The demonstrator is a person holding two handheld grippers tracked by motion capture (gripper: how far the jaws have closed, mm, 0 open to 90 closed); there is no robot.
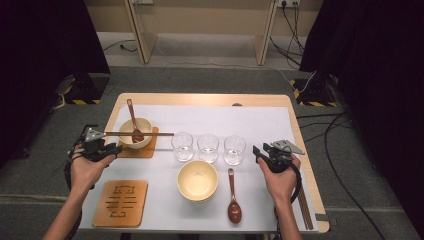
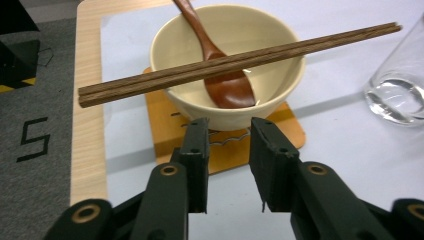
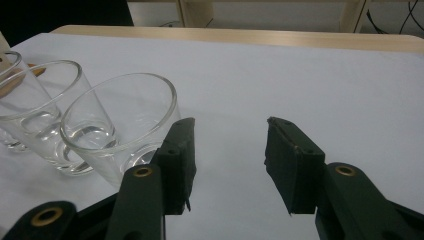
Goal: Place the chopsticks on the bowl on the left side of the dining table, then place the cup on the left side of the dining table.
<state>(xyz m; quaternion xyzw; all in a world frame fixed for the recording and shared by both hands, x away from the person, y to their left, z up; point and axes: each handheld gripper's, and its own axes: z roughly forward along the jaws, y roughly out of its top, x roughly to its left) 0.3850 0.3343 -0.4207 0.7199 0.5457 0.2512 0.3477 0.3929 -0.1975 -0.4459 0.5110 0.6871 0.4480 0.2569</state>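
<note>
While both hands rest low at the near sides of the tabletop (image 1: 210, 100), a bare wooden coaster (image 1: 121, 203) lies at the near left, an empty cream bowl (image 1: 197, 180) sits near the middle and a dark wooden spoon (image 1: 234, 197) lies just to its right; another pair of chopsticks (image 1: 305, 207) lies along the near right edge, beside the right forearm. A little farther in, the left claw (image 1: 114, 148) sits at the left edge of the white mat (image 1: 260, 125), its jaws parted to a moderate gap with nothing between them; in the left gripper view the left claw (image 2: 228, 131) points at the far bowl (image 2: 227, 55), and its pads are clear of the bowl and of the coaster under it (image 2: 225, 145). On the opposite side the right claw (image 1: 259, 151) is held with its jaws standing wide and empty; in the right gripper view the right claw (image 3: 230, 132) opens over bare mat, with the nearest glass (image 3: 117, 125) just beside its left jaw. Three clear glasses (image 1: 208, 148) stand in a row across the middle. Farther left, the far bowl holds a brown spoon (image 2: 220, 75), and a pair of chopsticks (image 2: 235, 65) lies level across its rim, both ends overhanging, apart from the left claw
</note>
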